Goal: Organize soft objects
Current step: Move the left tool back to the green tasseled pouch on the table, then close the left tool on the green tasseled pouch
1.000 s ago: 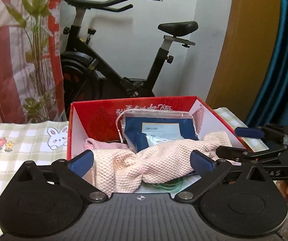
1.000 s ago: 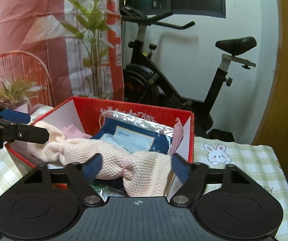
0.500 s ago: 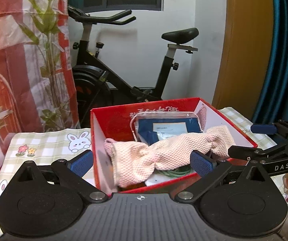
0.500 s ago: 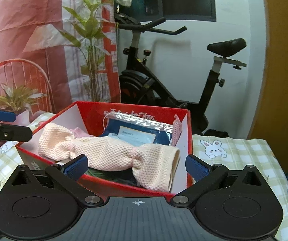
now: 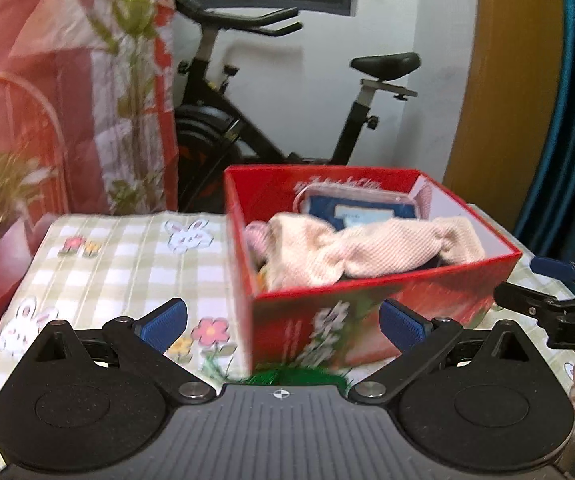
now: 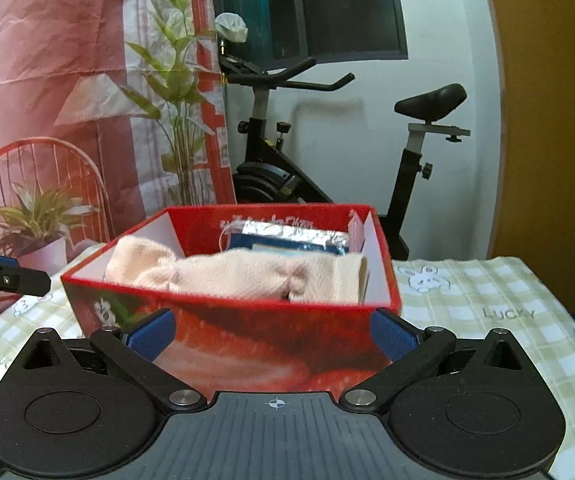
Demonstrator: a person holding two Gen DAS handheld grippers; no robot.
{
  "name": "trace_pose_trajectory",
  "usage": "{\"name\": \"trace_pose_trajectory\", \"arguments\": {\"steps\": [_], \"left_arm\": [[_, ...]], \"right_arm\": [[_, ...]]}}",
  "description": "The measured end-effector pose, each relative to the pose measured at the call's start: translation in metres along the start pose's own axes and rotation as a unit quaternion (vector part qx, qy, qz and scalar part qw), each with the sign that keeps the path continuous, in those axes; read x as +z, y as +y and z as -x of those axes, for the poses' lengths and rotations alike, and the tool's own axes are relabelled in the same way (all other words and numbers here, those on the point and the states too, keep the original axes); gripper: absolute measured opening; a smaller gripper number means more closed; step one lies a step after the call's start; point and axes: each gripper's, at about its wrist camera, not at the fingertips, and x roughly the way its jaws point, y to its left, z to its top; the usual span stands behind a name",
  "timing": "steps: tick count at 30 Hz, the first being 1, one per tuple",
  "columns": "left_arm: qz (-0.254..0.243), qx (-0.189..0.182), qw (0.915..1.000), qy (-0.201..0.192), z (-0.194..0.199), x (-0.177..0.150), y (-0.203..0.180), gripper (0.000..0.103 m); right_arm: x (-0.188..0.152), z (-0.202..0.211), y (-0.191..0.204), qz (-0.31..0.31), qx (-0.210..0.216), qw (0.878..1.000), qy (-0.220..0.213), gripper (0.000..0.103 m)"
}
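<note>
Left wrist view only: flower and rabbit prints on the checked tablecloth left of the red box, and green strands at the box's foot. Right wrist view only: a potted plant at far left, strawberry print on the box front. Left gripper and right gripper both have jaws spread, holding nothing. The pale pink waffle-knit cloth, pinched into folds, lies inside the box across its width, before a blue packet.

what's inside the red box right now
A pink knitted cloth lies across the red box, on top. Behind it a blue packet in clear plastic leans on the back wall. Whatever lies under the cloth is mostly covered.
</note>
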Motion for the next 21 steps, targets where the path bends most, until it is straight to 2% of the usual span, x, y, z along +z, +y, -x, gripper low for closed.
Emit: {"name": "trace_pose_trajectory", "arguments": {"steps": [8, 12, 17, 21], "left_arm": [[0.036, -0.003, 0.9985, 0.041, -0.021, -0.035, 0.026, 0.103], [0.055, 0.004, 0.9974, 0.047, -0.032, -0.046, 0.033, 0.102], [0.083, -0.018, 0.9945, 0.06, -0.048, -0.053, 0.033, 0.087], [0.078, -0.023, 0.9945, 0.065, -0.054, -0.057, 0.026, 0.085]], "right_arm": [[-0.036, -0.013, 0.013, 0.0, 0.009, 1.0, 0.028, 0.103], [-0.051, -0.024, 0.019, -0.002, 0.014, 0.999, 0.05, 0.103], [-0.061, -0.031, 0.018, -0.008, 0.017, 0.997, 0.069, 0.103], [-0.068, -0.034, 0.016, -0.007, 0.015, 0.997, 0.078, 0.103]]}}
